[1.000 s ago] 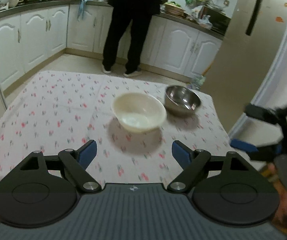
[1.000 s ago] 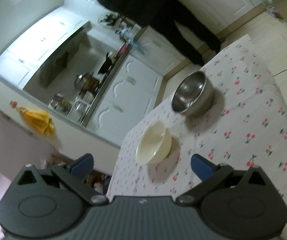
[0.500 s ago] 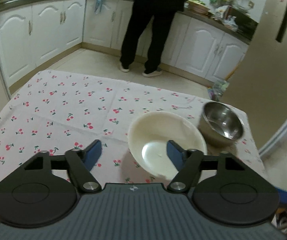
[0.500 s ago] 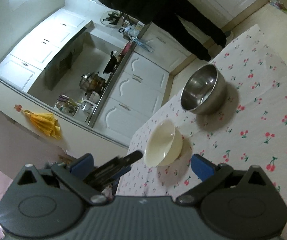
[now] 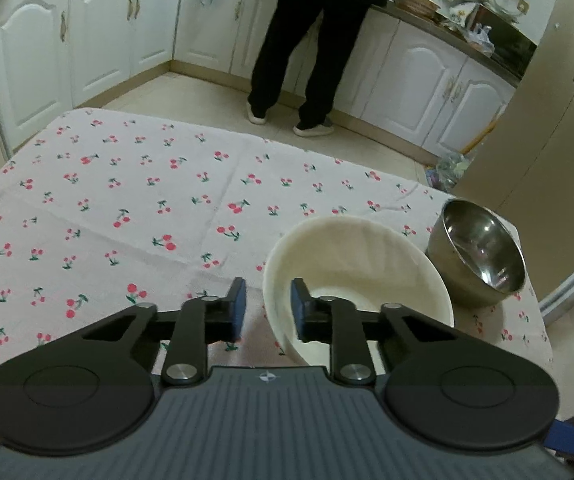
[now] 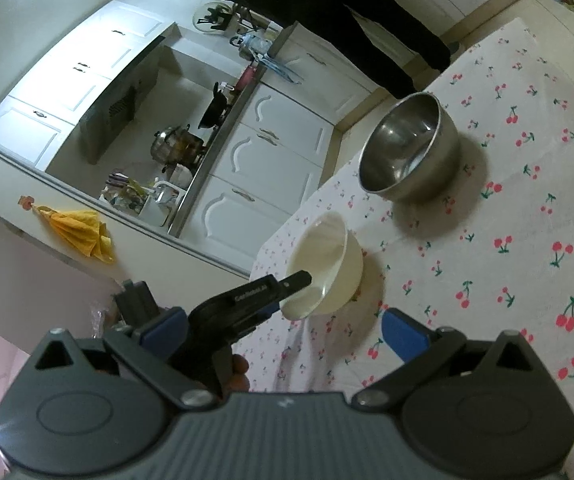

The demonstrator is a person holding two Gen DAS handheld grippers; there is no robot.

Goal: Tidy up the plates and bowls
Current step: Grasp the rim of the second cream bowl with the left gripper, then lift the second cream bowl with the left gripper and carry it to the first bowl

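A cream bowl stands on the cherry-print tablecloth, with a steel bowl just beyond it on the right. My left gripper straddles the cream bowl's near rim, one pad outside and one inside. Its jaws are closing, and a thin gap still shows beside the outer pad. The right wrist view shows the left gripper reaching into the cream bowl, with the steel bowl farther off. My right gripper hangs open over the cloth, holding nothing.
The steel bowl sits close to the table's right edge, next to a tall fridge. A person in dark clothes stands at the kitchen counter beyond the table. White cabinets line the back walls.
My left gripper moved forward and down to the cream bowl, and its jaws narrowed from wide open to a slim gap around the rim. It came into the right wrist view.
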